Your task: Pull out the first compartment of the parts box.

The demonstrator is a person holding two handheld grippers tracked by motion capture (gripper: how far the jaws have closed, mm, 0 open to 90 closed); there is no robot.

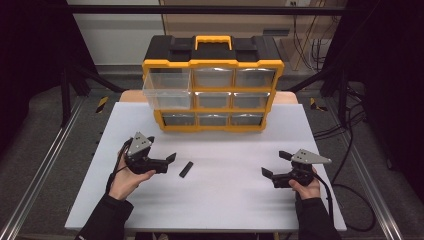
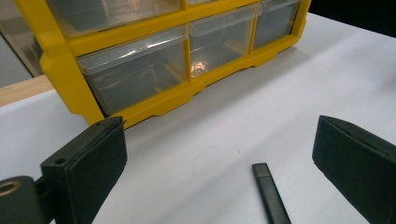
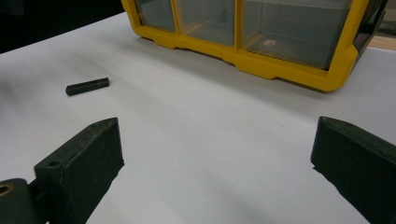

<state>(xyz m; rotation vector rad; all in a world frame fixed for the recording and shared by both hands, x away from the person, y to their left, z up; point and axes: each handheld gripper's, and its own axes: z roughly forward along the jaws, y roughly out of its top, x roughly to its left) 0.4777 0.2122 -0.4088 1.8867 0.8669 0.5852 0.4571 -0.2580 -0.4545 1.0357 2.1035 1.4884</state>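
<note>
One drawer cabinet [image 1: 213,90] of seemingly nine clear drawers, one small black stick [image 1: 186,169], two grippers [image 1: 170,161] [image 1: 273,164].

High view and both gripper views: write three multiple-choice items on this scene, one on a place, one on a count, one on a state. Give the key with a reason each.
1. Where does the small black bar lie?
A. in a drawer
B. on the white table beside the left gripper
C. between the right gripper's jaws

2. How many drawers does the yellow organizer show?
A. four
B. six
C. nine

3. Which drawer is pulled out?
A. the top left drawer
B. the bottom right
C. the centre one

Key: B, the bar rests on the tabletop just right of the left gripper; C, three rows of three; A, it juts forward of the frame.
</note>
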